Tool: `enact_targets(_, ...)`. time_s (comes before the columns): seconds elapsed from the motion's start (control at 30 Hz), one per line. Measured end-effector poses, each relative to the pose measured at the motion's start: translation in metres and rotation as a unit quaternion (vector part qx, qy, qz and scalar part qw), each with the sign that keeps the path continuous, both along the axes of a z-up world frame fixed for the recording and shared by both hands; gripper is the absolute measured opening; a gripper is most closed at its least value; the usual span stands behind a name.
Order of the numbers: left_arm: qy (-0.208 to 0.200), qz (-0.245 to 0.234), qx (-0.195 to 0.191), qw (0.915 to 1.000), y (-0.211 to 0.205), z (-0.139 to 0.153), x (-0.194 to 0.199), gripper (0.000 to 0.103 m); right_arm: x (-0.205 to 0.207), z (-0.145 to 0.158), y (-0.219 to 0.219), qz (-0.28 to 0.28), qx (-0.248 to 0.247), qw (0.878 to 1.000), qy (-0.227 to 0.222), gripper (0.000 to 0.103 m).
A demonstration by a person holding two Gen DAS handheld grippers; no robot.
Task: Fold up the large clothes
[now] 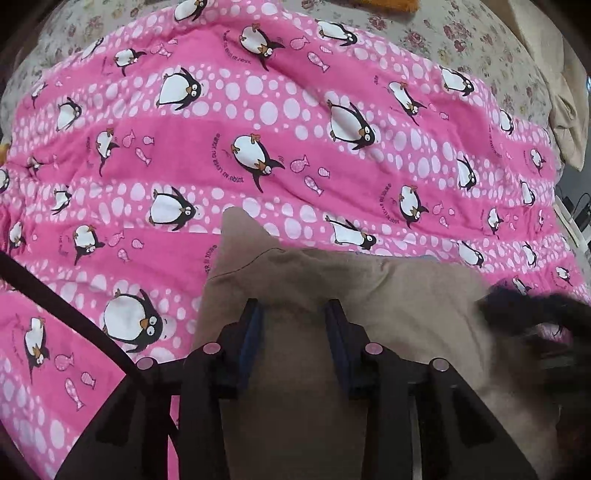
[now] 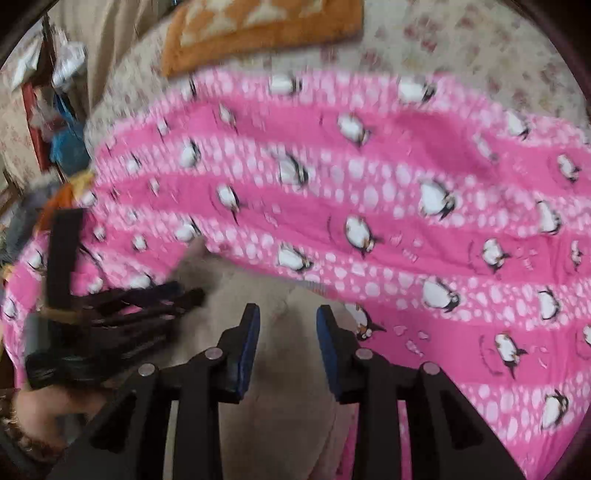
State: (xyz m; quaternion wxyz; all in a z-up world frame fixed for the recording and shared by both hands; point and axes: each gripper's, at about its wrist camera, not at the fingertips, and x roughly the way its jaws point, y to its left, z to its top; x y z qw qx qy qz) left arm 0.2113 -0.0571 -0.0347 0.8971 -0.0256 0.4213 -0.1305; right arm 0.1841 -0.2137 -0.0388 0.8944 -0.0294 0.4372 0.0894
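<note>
Both grippers hang over a beige cloth garment (image 1: pixel 332 295) that lies on a pink fleece blanket printed with penguins, fish and white dots (image 1: pixel 258 147), which is spread across a bed with a cream floral sheet (image 1: pixel 461 40). In the left wrist view the left gripper (image 1: pixel 293 314) shows its two black fingers with blue pads (image 1: pixel 251 332) standing apart, beige fabric visible in the gap between them and not pinched; whether the pads touch the cloth at all cannot be told. A pointed corner of the garment rises just beyond the fingertips toward the far side, and a blurred dark shape (image 1: pixel 535 321) enters at the near right edge. In the right wrist view, which is smeared by motion, the right gripper (image 2: pixel 288 317) also has its blue-padded fingers parted, with the pale garment (image 2: pixel 266 369) lying beneath and between them and no grip seen. To its left the other gripper appears as a blurred black frame (image 2: pixel 110 306) over the same garment, with part of a hand (image 2: pixel 48 406) at the near left. An orange and white patterned towel (image 2: pixel 258 29) lies at the far side of the bed, and cluttered items stand at the far left.
</note>
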Motion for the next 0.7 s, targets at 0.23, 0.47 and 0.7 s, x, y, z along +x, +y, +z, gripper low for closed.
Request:
enact_targets(0.23,-0.005,-0.003,-0.043,0.999,0.01,0.001,0.005,0.011,0.003,-0.037,-0.035,-0.025,0.075,0.997,0.026,0.049)
enact_targets(0.47,-0.013,-0.033,-0.128,0.9912,0.034,0.04,-0.032,0.011,-0.078,0.045,-0.037,-0.005,0.067,0.994,-0.082,0.04)
enact_targets(0.7,-0.005,-0.042,-0.093,0.9948,0.046,0.039,-0.135,0.011,-0.18,0.056,0.006,0.024,0.045,0.99,-0.129,0.04)
